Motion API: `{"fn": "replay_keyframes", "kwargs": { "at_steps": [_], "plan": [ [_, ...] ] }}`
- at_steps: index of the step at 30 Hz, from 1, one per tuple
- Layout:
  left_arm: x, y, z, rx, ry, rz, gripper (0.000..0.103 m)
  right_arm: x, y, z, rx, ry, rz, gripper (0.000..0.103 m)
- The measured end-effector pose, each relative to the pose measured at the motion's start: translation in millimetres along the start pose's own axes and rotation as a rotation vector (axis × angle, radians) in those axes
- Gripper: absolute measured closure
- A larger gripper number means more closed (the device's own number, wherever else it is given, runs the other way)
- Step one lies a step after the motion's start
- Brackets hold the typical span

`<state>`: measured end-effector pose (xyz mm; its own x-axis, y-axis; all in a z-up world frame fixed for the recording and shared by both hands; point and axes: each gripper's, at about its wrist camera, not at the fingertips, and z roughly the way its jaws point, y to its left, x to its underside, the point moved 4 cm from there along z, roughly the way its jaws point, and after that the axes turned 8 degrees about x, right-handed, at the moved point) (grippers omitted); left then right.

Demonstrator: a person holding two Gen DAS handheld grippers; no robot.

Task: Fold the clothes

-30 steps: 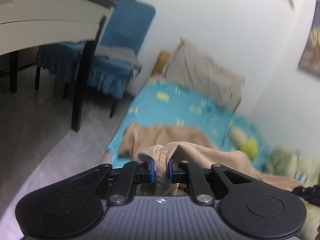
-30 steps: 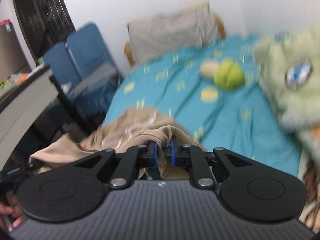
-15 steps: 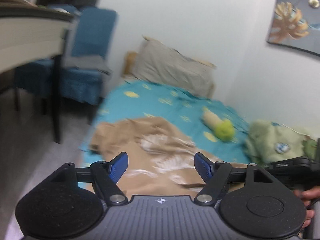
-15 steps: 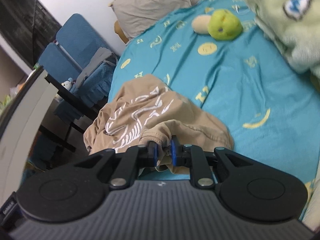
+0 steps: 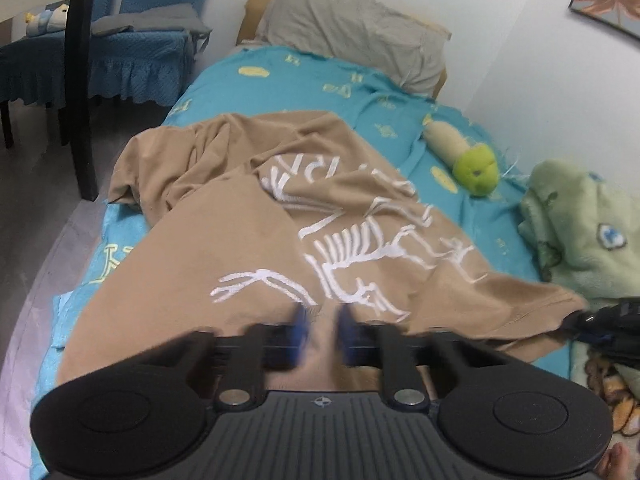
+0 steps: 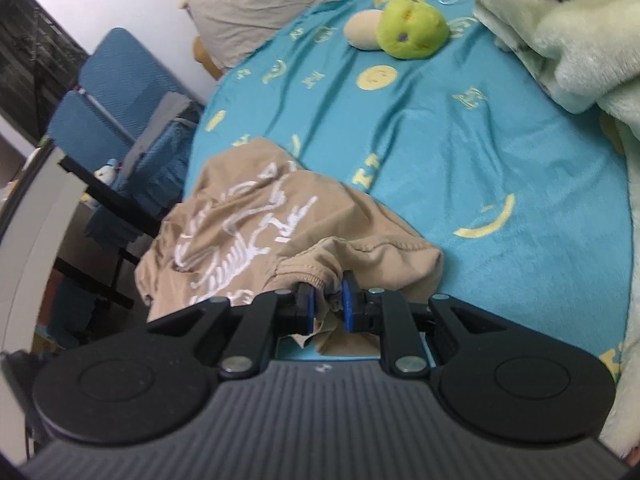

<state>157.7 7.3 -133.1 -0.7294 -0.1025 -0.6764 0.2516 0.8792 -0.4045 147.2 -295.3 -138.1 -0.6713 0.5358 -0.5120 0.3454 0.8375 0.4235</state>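
A tan T-shirt (image 5: 248, 240) with a white skeleton print lies spread and rumpled on the teal bed sheet (image 5: 280, 80). My left gripper (image 5: 323, 320) is low over its near part. Its blurred blue jaws are closing, with tan cloth pinched between them. My right gripper (image 6: 326, 306) is shut on a bunched hem of the T-shirt (image 6: 240, 220), just above the sheet (image 6: 460, 140). In the left wrist view the right gripper (image 5: 600, 320) holds the shirt's right corner at the edge of the picture.
A grey pillow (image 5: 352, 24) lies at the head of the bed. A small green plush toy (image 5: 476, 168) and a large pale green plush (image 5: 580, 232) lie on the right. Blue chairs (image 5: 132, 40) and a black table leg (image 5: 80, 80) stand left of the bed.
My left gripper let go of the bunched cloth, opened wide, sank toward the shirt and came together on it again. The right gripper kept its hold and sank toward the bed.
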Motion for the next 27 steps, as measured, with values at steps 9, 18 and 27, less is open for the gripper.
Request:
{"fn": "replay_keyframes", "kwargs": {
  "at_steps": [9,18,27],
  "plan": [
    [-16,-28,-71,0.130,-0.321,0.040,0.097,10,-1,2,0.046,0.026,-0.023,0.084],
    [-3,-47,-132,0.180,-0.409,0.084,0.097,40,37,-14,-0.022,0.064,-0.215,0.019],
    [2,-53,-130,0.183,-0.400,0.113,0.097,53,85,-16,-0.134,-0.059,-0.332,0.019]
  ]
}}
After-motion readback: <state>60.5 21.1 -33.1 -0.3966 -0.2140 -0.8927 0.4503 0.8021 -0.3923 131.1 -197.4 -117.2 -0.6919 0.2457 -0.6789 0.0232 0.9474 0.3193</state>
